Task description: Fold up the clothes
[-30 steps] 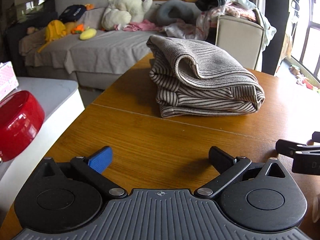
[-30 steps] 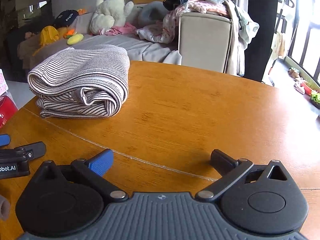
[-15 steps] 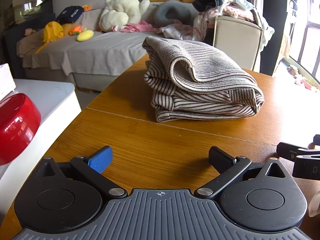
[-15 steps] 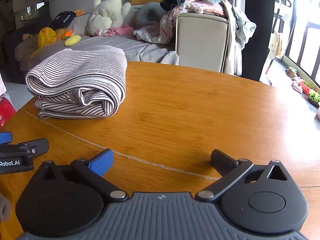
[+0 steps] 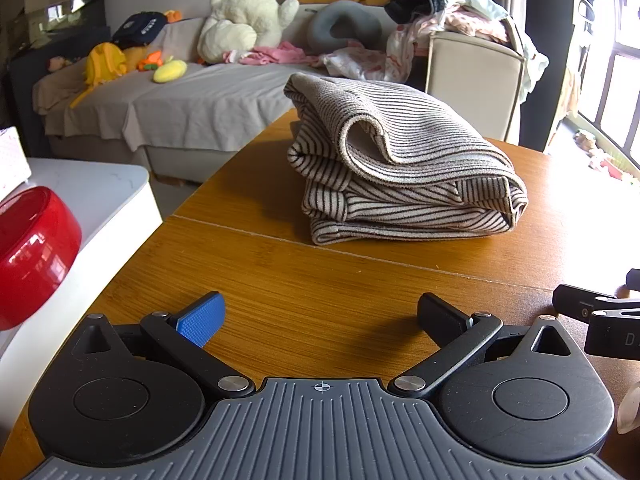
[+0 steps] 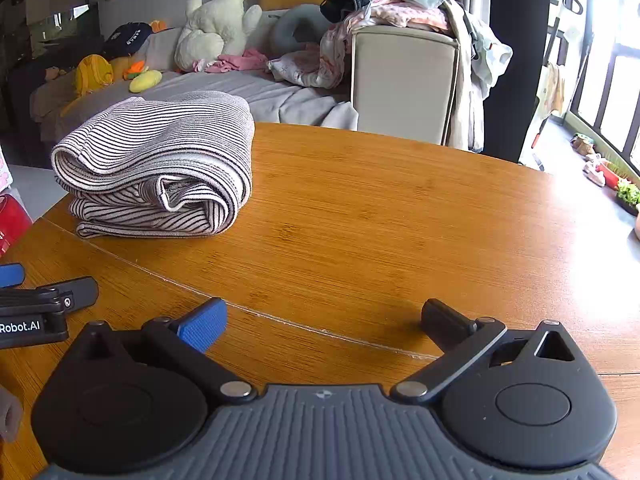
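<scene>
A striped beige-and-black garment (image 5: 400, 176) lies folded in a thick bundle on the wooden table (image 5: 320, 300). It also shows in the right wrist view (image 6: 160, 172), at the table's far left. My left gripper (image 5: 320, 316) is open and empty, low over the table, well short of the bundle. My right gripper (image 6: 324, 320) is open and empty, to the right of the left one. The left gripper's fingers (image 6: 72, 296) show at the left edge of the right wrist view, and the right gripper's fingers (image 5: 580, 306) show at the right edge of the left wrist view.
A red bowl (image 5: 28, 256) sits on a white side table (image 5: 100, 200) left of the wooden table. Beyond are a grey sofa (image 5: 192, 100) with soft toys and an armchair (image 6: 404, 80) heaped with clothes. A window is on the right.
Both views have shifted a little; the folded garment sits slightly lower and more central in the left wrist view. Both grippers stay open and empty.
</scene>
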`<state>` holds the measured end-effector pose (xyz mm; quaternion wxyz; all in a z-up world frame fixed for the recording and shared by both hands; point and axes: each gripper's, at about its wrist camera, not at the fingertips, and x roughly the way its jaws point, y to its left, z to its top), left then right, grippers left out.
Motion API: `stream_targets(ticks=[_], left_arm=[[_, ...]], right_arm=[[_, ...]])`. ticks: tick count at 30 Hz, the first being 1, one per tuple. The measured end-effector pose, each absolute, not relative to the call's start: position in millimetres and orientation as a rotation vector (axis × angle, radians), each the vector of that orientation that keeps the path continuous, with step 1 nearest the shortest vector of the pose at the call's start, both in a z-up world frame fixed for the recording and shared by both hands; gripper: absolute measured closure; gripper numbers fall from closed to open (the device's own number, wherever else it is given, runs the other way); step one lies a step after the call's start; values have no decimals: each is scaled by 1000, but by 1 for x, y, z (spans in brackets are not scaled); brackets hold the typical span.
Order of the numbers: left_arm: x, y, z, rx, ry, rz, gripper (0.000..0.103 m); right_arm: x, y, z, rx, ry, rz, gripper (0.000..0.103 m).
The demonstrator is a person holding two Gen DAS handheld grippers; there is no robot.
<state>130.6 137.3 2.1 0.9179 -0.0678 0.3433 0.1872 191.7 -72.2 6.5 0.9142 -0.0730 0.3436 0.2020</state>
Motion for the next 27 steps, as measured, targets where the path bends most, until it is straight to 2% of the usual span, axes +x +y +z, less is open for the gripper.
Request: stream_targets(ticks=[27], left_arm=[[150, 129, -2, -143, 686, 414, 0]], right_arm=[[199, -68, 6, -154, 684, 437, 0]])
